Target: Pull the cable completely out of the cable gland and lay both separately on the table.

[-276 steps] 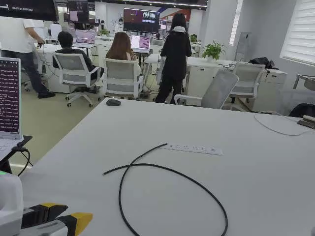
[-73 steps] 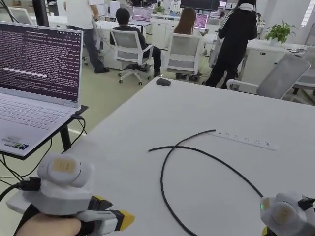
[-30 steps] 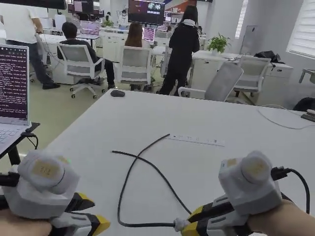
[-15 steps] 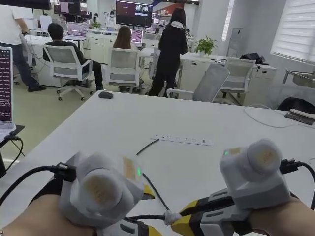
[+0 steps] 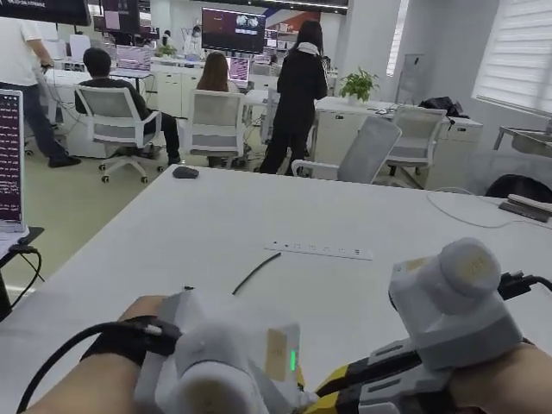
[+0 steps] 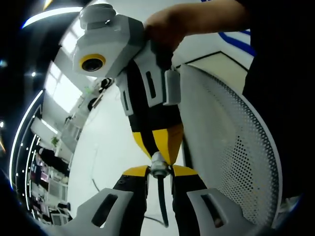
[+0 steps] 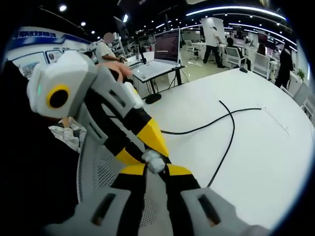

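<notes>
A white cable gland (image 7: 153,161) sits at the near end of a black cable (image 7: 229,130) that loops over the white table (image 5: 362,216). My right gripper (image 7: 156,169) is shut on the gland. My left gripper (image 6: 159,172) meets it tip to tip and is shut on the cable (image 6: 161,204) right behind the gland (image 6: 158,164). In the head view the left gripper (image 5: 226,366) and the right gripper (image 5: 328,384) are together at the near edge, and the cable's far end (image 5: 254,272) lies beyond them.
A white power strip (image 5: 319,251) lies mid-table, with a dark mouse (image 5: 185,172) at the far left edge. An open laptop (image 5: 7,164) stands on the left. A thin white wire (image 5: 466,216) runs at the right. A mesh chair back (image 6: 231,147) is close behind the grippers.
My left gripper has swung in from the left and closed in front of the right gripper's tip. The cable's loop has been drawn toward the near edge. The head view has shifted.
</notes>
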Tool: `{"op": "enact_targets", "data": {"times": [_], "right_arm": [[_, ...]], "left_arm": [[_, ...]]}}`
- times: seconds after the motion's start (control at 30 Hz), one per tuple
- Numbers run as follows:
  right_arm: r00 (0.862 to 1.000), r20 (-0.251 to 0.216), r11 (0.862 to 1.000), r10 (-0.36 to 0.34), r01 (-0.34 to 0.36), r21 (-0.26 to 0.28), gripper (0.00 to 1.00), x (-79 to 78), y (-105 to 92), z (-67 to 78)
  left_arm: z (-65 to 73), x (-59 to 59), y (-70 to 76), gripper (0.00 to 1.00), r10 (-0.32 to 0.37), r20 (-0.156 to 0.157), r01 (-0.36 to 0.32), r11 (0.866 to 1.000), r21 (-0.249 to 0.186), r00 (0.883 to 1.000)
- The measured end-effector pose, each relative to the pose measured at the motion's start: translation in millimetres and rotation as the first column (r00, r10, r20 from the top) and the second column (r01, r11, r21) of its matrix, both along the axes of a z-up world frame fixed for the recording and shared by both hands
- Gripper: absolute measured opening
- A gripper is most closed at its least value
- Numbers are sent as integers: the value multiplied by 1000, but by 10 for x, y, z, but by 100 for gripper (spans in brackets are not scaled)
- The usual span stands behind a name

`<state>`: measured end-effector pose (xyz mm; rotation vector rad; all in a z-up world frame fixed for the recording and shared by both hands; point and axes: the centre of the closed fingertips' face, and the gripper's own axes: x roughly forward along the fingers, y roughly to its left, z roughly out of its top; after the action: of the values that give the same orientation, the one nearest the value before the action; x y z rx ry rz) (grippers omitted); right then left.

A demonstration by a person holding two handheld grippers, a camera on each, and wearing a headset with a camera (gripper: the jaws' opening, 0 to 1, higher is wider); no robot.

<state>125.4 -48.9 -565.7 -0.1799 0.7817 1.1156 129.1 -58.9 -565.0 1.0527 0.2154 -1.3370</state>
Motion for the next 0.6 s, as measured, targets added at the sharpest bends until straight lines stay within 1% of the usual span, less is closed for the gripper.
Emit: {"op": "enact_targets", "data": {"times": [0.03, 0.1, 0.13, 0.17, 0.2, 0.23, 0.27, 0.3, 0.33, 0.37, 0.4, 0.43, 0.5, 0.53, 0.6], "right_arm": [[1000, -10, 1000, 2, -2, 2, 13, -11, 10, -6], [1000, -8, 1000, 7, -7, -4, 14, -10, 12, -17], [1000, 2, 1000, 6, -6, 2, 14, 9, 12, -6], [999, 24, 1000, 23, -24, 4, 14, 17, 12, 9], [997, 49, 998, 60, -60, 3, 14, 3, 13, 24], [996, 49, 997, 77, -76, -10, 14, -22, -7, 15], [995, 57, 997, 80, -79, -6, 15, -31, -10, 33], [993, 74, 996, 92, -93, 5, 18, -38, 3, 63], [994, 70, 996, 85, -87, 22, 21, -43, 0, 96], [995, 70, 996, 71, -74, 41, 21, -26, 1, 122], [996, 71, 996, 53, -57, 61, 21, -2, -1, 150], [996, 78, 995, 40, -47, 86, 20, 26, -8, 191], [997, 71, 993, 10, -18, 115, 21, 73, -44, 244], [997, 72, 992, 6, -15, 123, 20, 84, -55, 265], [998, 69, 987, 12, -23, 158, 19, 82, -47, 334]], "left_arm": [[-17, -7, -3, 18, 1, -9, -1, 1000, 2, 1000], [-28, -2, -4, 18, 7, -7, -7, 1000, 7, 1000], [-14, 14, 0, 18, 18, 10, -18, 1000, 4, 1000], [-2, 15, -1, 18, 13, 22, -13, 1000, 1, 1000], [7, 15, 3, 17, 15, 14, -15, 1000, -7, 1000], [10, 8, 14, 17, 32, -30, -33, 999, -27, 999], [27, 19, 21, 17, 45, -44, -47, 998, -43, 998], [58, 39, 19, 17, 54, -49, -58, 996, -69, 997], [83, 38, 30, 17, 72, -83, -80, 992, -93, 994], [113, 42, 33, 17, 79, -102, -91, 989, -118, 992], [161, 56, 39, 17, 89, -128, -109, 982, -156, 988], [194, 66, 47, 17, 98, -151, -125, 975, -182, 984], [255, 84, 69, 17, 108, -179, -147, 965, -219, 978], [307, 84, 85, 17, 105, -199, -152, 958, -241, 974], [388, 73, 110, 17, 86, -224, -146, 953, -267, 971]]}}
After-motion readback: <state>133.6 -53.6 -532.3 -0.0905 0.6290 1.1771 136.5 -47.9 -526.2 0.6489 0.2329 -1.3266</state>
